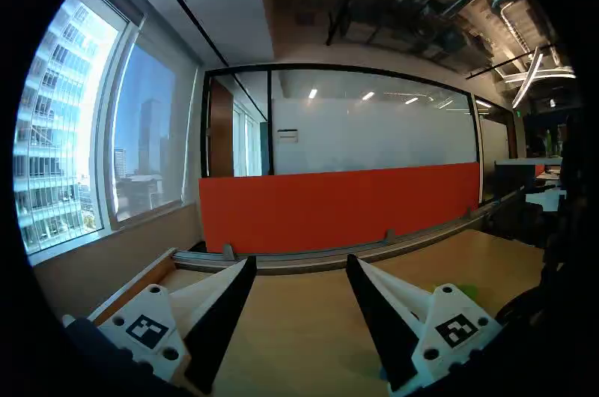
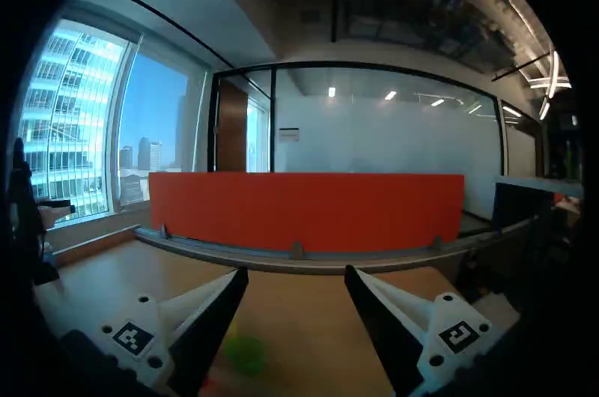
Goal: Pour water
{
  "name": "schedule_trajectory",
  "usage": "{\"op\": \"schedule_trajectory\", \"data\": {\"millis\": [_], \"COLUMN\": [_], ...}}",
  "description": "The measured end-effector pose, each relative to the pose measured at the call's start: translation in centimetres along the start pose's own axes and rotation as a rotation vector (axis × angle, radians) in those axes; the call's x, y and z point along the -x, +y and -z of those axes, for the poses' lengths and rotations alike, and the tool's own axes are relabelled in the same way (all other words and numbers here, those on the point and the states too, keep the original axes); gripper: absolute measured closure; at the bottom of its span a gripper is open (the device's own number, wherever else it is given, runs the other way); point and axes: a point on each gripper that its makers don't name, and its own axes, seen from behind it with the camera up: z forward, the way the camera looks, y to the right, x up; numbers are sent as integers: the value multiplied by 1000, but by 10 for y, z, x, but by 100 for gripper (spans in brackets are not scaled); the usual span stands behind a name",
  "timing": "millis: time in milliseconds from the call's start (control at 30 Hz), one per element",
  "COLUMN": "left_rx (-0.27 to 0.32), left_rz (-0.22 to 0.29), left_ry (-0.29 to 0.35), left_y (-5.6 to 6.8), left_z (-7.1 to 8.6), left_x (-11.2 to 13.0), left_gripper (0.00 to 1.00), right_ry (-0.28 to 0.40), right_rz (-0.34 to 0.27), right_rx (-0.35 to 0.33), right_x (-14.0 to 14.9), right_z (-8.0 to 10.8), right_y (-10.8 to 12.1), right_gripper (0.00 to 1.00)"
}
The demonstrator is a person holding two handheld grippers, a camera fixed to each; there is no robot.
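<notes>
My right gripper [image 2: 295,270] is open above a wooden desk [image 2: 314,322], with nothing between its fingers. A blurred green cup-like object [image 2: 243,353] stands on the desk just below its left finger, with a bit of something red beside it at the bottom edge. My left gripper [image 1: 300,260] is also open and empty over the same desk [image 1: 299,322]. A small green patch [image 1: 468,291] shows just behind its right finger; I cannot tell what it is. No water or pouring vessel can be made out clearly.
An orange divider panel [image 1: 337,206] on a metal rail closes the far edge of the desk [image 2: 307,210]. Big windows [image 1: 67,135] line the left side. A dark object with part of a hand [image 2: 34,221] sits at the far left. Dark office furniture [image 1: 554,210] stands at right.
</notes>
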Motion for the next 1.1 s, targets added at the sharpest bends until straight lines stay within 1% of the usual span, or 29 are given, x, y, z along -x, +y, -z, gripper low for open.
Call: {"op": "schedule_trajectory", "data": {"millis": [67,167,267,400,567,767,867,967,1100], "left_rx": [11,42,88,152,226,289,323,358,399], "left_rz": [4,1,-6,-13,-12,-6,5,16,19], "left_ry": [-6,-19,-17,-15,-20,-27,-27,-31,-36], "left_y": [2,9,19,32,47,56,61,67,76], "left_z": [0,-1,-3,-3,-4,-3,-2,0,4], "left_x": [-1,0,-2,-6,-10,-11,-12,-11,-11], "left_gripper": [12,11,12,12,11,11,12,12,11], "right_ry": [3,1,-6,-18,-26,-21,-18,-27,-43], "right_rz": [2,-3,-10,-15,0,14,15,11,4], "right_rx": [-3,-21,-52,-107,-180,-273,-335,-370,-401], "right_x": [-3,-3,-3,-1,-2,-7,-10,-12,-14], "right_z": [-2,-3,-2,-2,1,6,10,13,14], "right_y": [-1,-5,-11,-19,-30,-46,-56,-63,-69], "right_gripper": [0,0,0,0,0,0,0,0,0]}}
